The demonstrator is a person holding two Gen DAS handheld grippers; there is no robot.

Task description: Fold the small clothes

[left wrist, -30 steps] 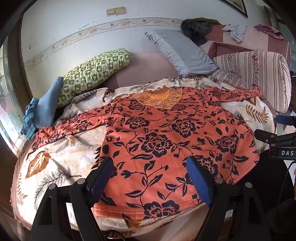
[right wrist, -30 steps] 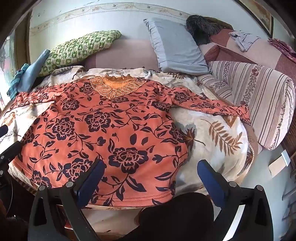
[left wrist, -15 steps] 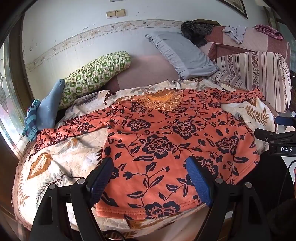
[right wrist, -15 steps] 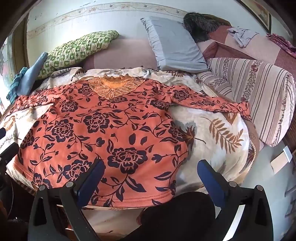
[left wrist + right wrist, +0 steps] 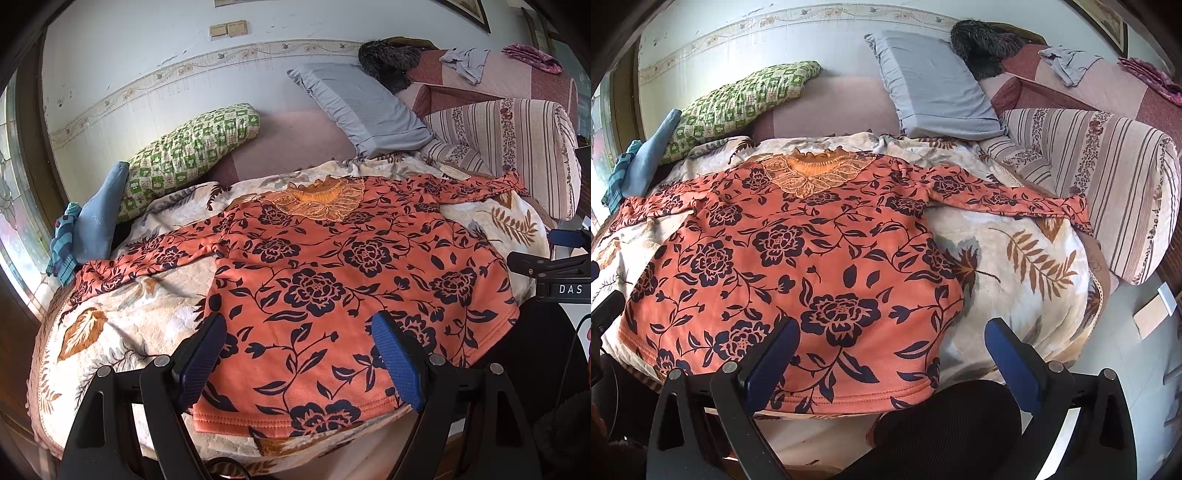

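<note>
Lying flat and face up on a cream fleece blanket with brown leaf prints [image 5: 122, 295] [image 5: 1015, 266], the orange long-sleeved top with dark navy flowers and a lace collar [image 5: 332, 280] [image 5: 798, 258] has both sleeves spread out to the sides and its hem at the near edge of the bed. The left gripper [image 5: 299, 354] hovers above the hem with its blue-padded jaws wide apart and nothing between them; its left finger sits over the top's side edge, its right finger over the lower middle of the body. The right gripper [image 5: 890, 354] is likewise spread wide and empty, above the hem's right corner, with its right finger over bare blanket. Behind the top, against the wall, lean a green-and-white checked pillow [image 5: 188, 151] [image 5: 738, 99] and a grey pillow [image 5: 362, 107] [image 5: 931, 85]. A striped, flower-patterned rolled quilt [image 5: 517, 147] [image 5: 1108, 177] lies just beyond the right sleeve's cuff.
</note>
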